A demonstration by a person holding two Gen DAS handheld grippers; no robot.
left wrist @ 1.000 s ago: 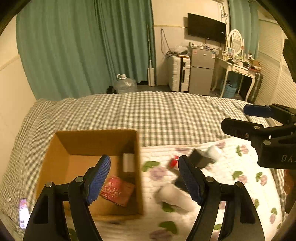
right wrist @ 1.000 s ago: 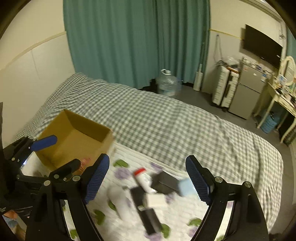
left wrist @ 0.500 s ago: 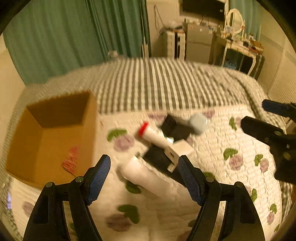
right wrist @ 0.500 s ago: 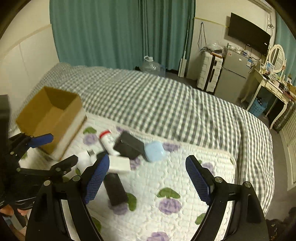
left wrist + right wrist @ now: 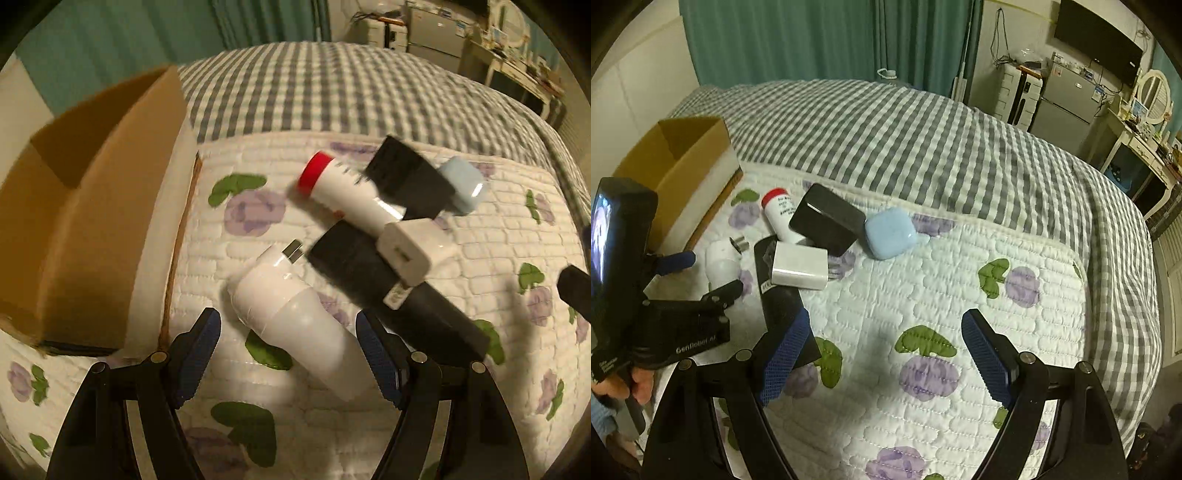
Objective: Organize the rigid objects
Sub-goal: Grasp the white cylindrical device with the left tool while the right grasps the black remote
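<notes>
Six things wait on the bed, none seen in brown cardboard box [image 5: 92, 192]; left claw [image 5: 288, 354] spread wide round fat white plastic bottle [image 5: 295, 317], not squeezing yet; right claw [image 5: 882, 354] spread wide w/ nothing.

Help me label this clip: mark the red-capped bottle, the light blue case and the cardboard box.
red-capped bottle [image 5: 343, 190]: left wrist view, on its white body.
light blue case [image 5: 890, 232]: right wrist view, on its top face.
cardboard box [image 5: 690, 155]: right wrist view, on its outer side wall.

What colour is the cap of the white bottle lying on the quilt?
Red. The cap shows best in the left wrist view.
</notes>
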